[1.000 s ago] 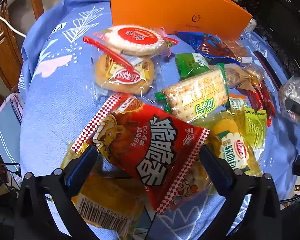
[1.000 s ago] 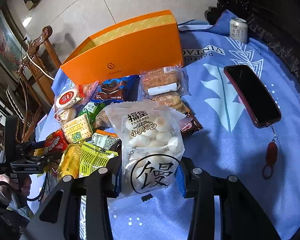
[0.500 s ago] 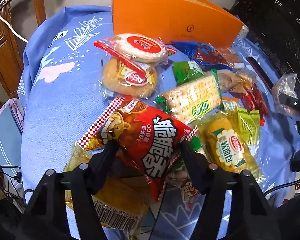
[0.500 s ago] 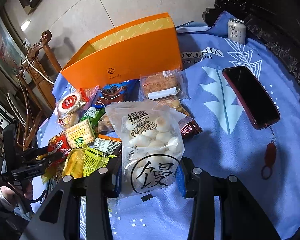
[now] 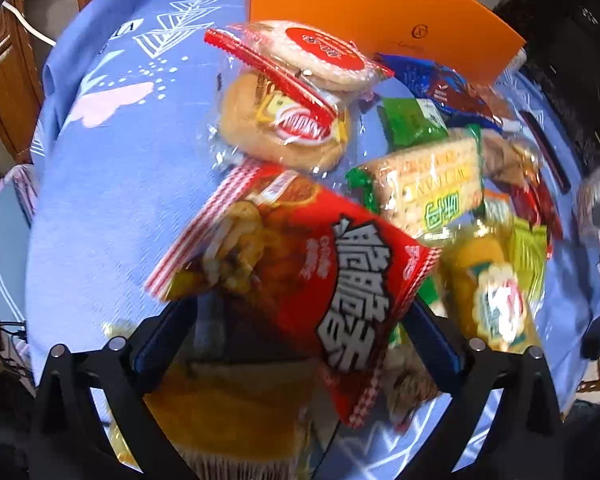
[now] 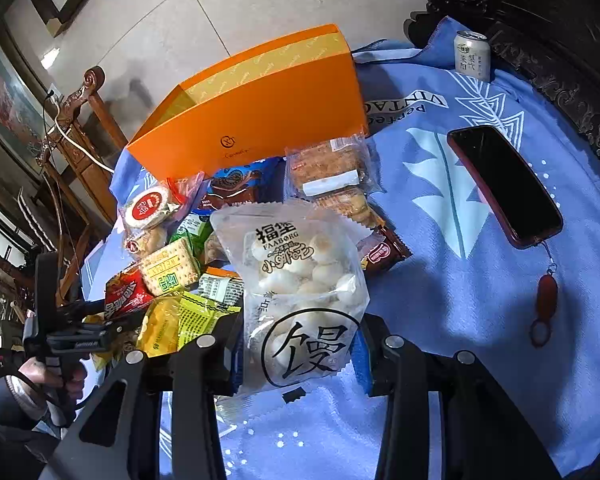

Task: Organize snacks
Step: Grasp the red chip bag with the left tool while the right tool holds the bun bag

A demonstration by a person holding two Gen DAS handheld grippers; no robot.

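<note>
Snacks: my right gripper (image 6: 296, 356) is clamped on the clear plastic bag of small white buns (image 6: 300, 292), held above the blue cloth. My left gripper (image 5: 300, 328) has just reopened, jaws wide around the red crinkly noodle-snack packet (image 5: 320, 276) on the pile. Next: close on it, then carry both to the open orange cardboard box (image 6: 260, 116).

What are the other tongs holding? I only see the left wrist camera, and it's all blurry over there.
Observer: The right tongs are shut on a clear bag of little white buns.
Child: Is the orange box open?
Observer: Yes, the orange box is open on top, with yellow lining inside.
Child: Any drinks?
Observer: One can stands upright at the far edge of the blue cloth.
</note>
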